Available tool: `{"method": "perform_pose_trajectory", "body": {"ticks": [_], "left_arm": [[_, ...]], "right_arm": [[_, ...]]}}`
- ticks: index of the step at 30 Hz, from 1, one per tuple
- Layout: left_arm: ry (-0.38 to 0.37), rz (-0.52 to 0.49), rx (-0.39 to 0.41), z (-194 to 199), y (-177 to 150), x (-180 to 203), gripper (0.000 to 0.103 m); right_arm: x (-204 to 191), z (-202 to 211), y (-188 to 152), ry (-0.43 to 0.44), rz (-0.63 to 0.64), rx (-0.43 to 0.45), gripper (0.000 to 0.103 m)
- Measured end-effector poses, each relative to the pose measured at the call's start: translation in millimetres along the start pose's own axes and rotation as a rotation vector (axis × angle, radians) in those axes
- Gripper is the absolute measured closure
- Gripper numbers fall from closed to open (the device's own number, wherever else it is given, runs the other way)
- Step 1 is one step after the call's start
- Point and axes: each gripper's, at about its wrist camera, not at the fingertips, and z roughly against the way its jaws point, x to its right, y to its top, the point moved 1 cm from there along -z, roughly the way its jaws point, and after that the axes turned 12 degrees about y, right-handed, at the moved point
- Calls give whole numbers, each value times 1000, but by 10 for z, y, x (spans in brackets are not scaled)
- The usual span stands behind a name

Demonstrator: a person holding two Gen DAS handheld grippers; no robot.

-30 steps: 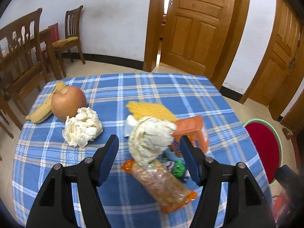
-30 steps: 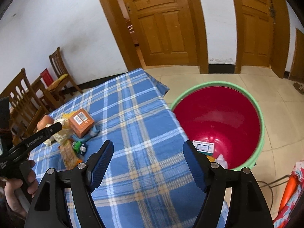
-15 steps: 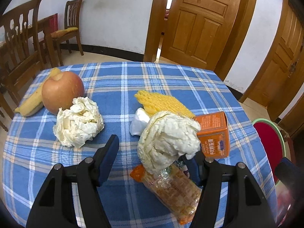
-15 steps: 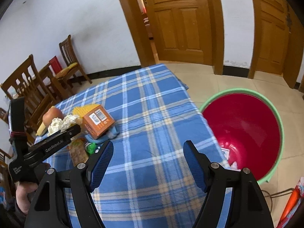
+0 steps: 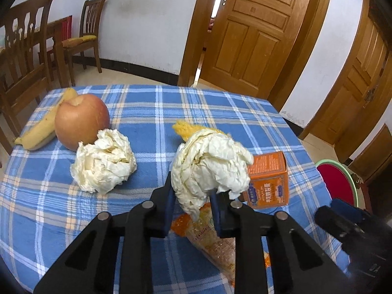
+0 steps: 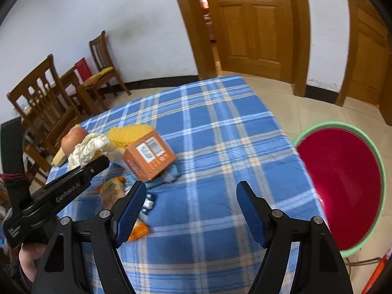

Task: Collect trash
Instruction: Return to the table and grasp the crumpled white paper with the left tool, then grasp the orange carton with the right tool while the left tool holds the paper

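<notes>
Partly, crumpled paper [image 5: 210,164] hides left gripper [image 5: 192,203] pads.

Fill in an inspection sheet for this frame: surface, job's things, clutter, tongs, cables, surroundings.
Surface: table under a blue plaid cloth.
Job's things: crumpled paper ball in the left tongs; second paper ball on the cloth; orange box; snack wrapper; red bin with green rim on the floor beside the table.
Clutter: apple, banana, yellow mesh piece.
Tongs: left tongs shut on the paper ball, having just closed; right tongs open, nothing between them.
Cables: nothing seen.
Surroundings: wooden chairs, wooden doors, white wall, tiled floor.
</notes>
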Motion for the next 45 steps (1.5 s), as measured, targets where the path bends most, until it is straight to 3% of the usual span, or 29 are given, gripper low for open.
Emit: {"method": "perform_pose_trajectory", "body": {"ticks": [20, 23, 30, 45], "left_arm": [[25, 79, -5, 9, 50, -228, 78], [25, 75, -7, 3, 46, -212, 78], [21, 57, -2, 13, 32, -152, 78], [-3, 9, 22, 104, 11, 14, 78]], "right_arm": [[-232, -639, 246, 98, 116, -90, 24], [-229, -664, 245, 116, 119, -93, 39], [-211, -565, 229, 127, 115, -65, 46], [-101, 101, 60, 102, 81, 65, 48]]}}
